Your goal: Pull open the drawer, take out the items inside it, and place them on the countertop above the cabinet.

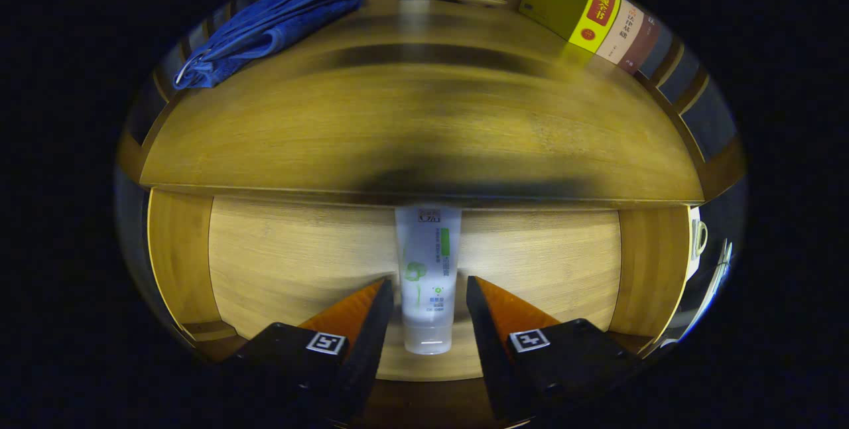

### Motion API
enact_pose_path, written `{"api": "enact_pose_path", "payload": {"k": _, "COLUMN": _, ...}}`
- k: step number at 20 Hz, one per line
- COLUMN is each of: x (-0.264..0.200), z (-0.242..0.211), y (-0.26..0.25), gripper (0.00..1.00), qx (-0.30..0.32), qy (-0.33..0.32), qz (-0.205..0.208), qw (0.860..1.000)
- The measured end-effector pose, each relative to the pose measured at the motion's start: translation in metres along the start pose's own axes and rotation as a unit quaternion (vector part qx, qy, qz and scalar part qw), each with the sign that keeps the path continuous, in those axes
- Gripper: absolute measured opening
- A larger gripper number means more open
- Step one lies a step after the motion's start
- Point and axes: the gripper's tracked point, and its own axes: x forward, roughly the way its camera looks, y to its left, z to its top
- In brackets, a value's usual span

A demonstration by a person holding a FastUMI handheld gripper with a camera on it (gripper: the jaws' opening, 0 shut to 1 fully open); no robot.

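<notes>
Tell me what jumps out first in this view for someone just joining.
The white tube lying in the open drawer stands out first, between the fingers of the open gripper, which do not appear to press on it. Beyond, on the countertop, a blue towel lies far left and books stand far right.

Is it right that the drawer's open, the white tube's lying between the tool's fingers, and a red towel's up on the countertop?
Not quite: the towel on the countertop is blue, as the gripper view shows. The drawer is open, and the white tube lies between the open tool's fingers.
</notes>
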Motion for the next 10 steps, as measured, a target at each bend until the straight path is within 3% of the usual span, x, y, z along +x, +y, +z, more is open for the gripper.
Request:
{"api": "enact_pose_path", "payload": {"k": 1, "x": -0.001, "z": -0.002, "y": 0.002, "gripper": 0.71, "qx": 0.006, "qy": 0.006, "qz": 0.004, "qw": 1.0}}
{"api": "enact_pose_path", "payload": {"k": 2, "x": -0.002, "z": 0.003, "y": 0.003, "gripper": 0.61, "qx": 0.006, "qy": 0.003, "qz": 0.004, "qw": 1.0}}
{"api": "enact_pose_path", "payload": {"k": 7, "x": -0.021, "z": 0.008, "y": 0.005, "gripper": 0.41, "qx": 0.023, "qy": 0.005, "qz": -0.004, "qw": 1.0}}
{"api": "enact_pose_path", "payload": {"k": 10, "x": -0.045, "z": 0.02, "y": 0.016, "gripper": 0.41, "qx": 0.036, "qy": -0.003, "qz": 0.009, "qw": 0.999}}
